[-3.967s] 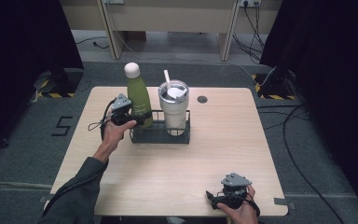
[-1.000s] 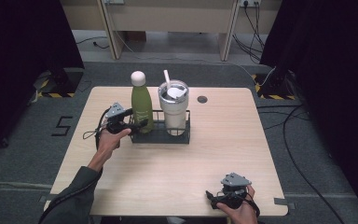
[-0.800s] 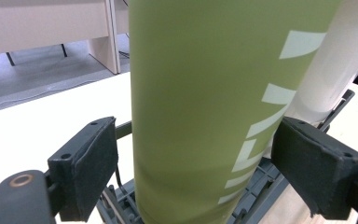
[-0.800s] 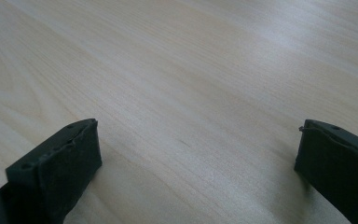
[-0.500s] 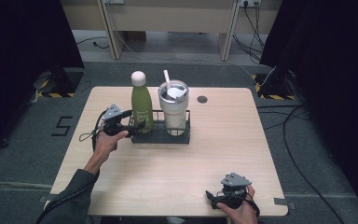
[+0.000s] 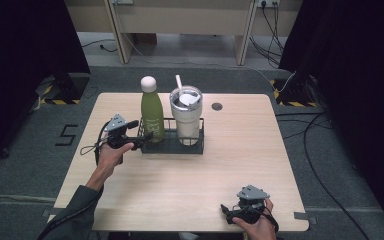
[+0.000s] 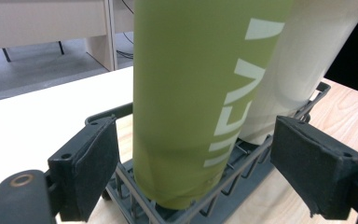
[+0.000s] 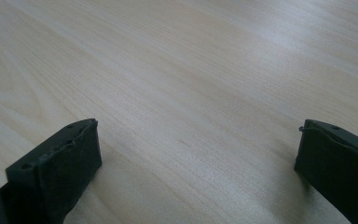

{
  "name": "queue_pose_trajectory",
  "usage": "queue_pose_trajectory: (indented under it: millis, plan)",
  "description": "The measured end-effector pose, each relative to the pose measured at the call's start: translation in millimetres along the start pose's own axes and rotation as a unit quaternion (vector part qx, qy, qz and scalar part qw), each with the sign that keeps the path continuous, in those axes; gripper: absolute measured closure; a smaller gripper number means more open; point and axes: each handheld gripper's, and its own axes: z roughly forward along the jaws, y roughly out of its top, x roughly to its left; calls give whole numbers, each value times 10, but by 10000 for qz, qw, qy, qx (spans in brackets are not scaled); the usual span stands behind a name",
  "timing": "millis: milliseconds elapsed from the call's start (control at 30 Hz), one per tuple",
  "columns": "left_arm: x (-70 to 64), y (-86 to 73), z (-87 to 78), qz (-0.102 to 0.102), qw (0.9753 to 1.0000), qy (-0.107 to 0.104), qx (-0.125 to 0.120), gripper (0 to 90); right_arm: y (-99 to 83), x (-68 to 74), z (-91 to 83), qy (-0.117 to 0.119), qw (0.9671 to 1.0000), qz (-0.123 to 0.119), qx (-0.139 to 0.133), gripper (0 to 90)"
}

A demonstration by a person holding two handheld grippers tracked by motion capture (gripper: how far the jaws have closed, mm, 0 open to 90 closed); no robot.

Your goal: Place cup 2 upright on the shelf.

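Nearest, the right gripper (image 6: pixel 231 212) rested low at the near right edge of the table (image 6: pixel 240 155), jaws spread wide with only bare wood between them. Farther in and to the left, the left gripper (image 6: pixel 141 131) stood at the left end of the black wire rack (image 6: pixel 172 145), jaws wide apart and level with the lower body of the green bottle (image 7: pixel 191 93), gripping nothing, pads clear of the bottle on both sides. The bottle stood upright in the rack's left compartment, with the cream tumbler (image 6: pixel 186 116), lidded and with a straw, just beside it on the right, and a small dark disc (image 6: pixel 217 106) lay beyond on the far side of the table.
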Motion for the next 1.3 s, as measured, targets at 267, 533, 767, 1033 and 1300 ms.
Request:
queue_pose_trajectory:
  millis: [267,533,767,1033,1300]
  plan:
    - [-19,-42,-98,8,10000,-29,22,146,1,0,0,-3,10000,-2,3,3]
    - [-48,-70,-205,-25,10000,-47,-23,146,0,0,1,-1,10000,-3,-4,4]
    - [-64,-102,-304,-50,10000,-80,-19,147,1,1,0,2,10000,3,5,4]
    - [-138,-176,-387,-21,9998,-152,89,147,0,0,1,-3,10000,-3,-6,3]
    - [-200,-244,-432,-61,9996,-207,194,147,-1,0,1,-2,10000,-3,-8,3]
